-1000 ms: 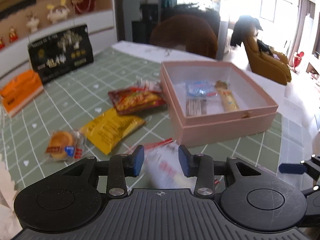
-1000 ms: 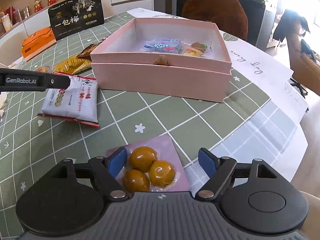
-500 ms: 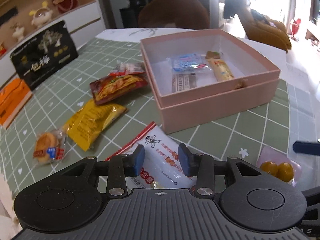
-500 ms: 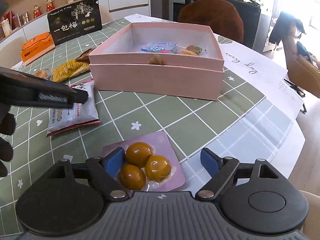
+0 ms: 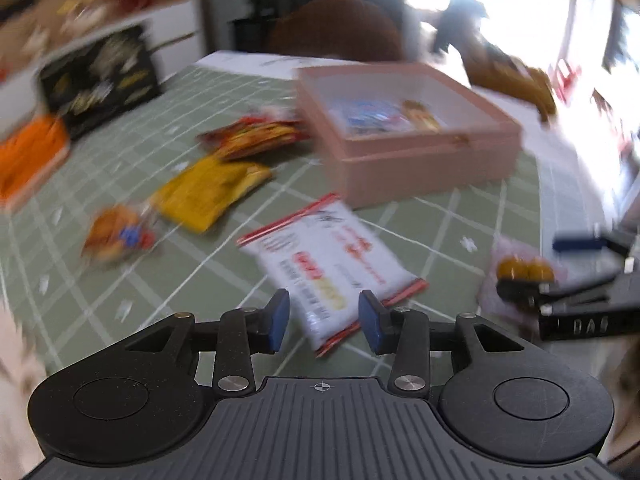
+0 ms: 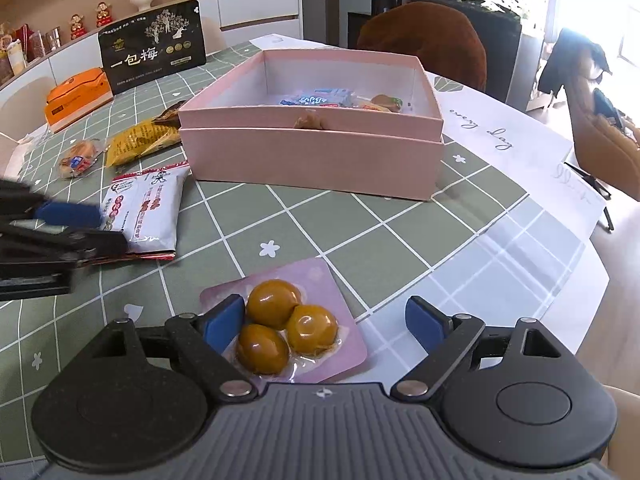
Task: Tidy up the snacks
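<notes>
Right gripper (image 6: 325,320): while its jaws have just been opening, it is straddling the pink vacuum pack of three brown eggs (image 6: 286,326), not gripping.
Left gripper (image 5: 323,316): hovering half-spread over the white red-edged snack packet (image 5: 332,264).
Pink cardboard box (image 6: 316,156): sitting open beyond.

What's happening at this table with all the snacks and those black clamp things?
A person is sorting snacks into the pink box, with a two-finger gripper in each hand. The right gripper has just been opening its jaws around the egg pack, not pressing on it. The left gripper is open at the near end of the white packet. A few snacks already lie in the box; the yellow packet and others wait on the table.
</notes>
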